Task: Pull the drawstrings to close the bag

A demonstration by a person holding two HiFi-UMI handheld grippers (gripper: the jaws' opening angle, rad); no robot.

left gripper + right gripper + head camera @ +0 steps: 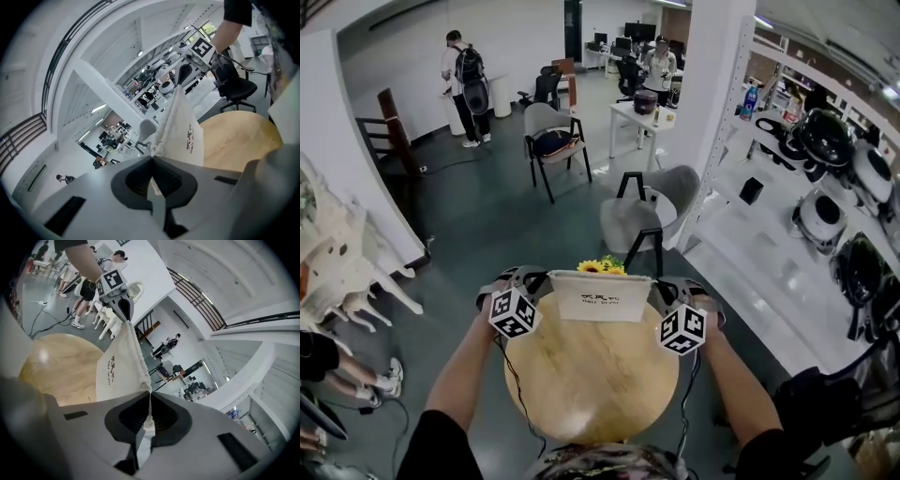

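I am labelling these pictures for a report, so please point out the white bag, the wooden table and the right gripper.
white bag (600, 298), head view, middle of its front face.
wooden table (591, 384), head view, bare part of its top.
right gripper (150, 393), right gripper view, midway between its fingertips.

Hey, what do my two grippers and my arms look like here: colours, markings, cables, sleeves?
The left gripper and right gripper have pale grey bodies with black jaw pads. The left cube and right cube are white with black square markers. A thin black cable trails from each gripper. The sleeves are short and black.
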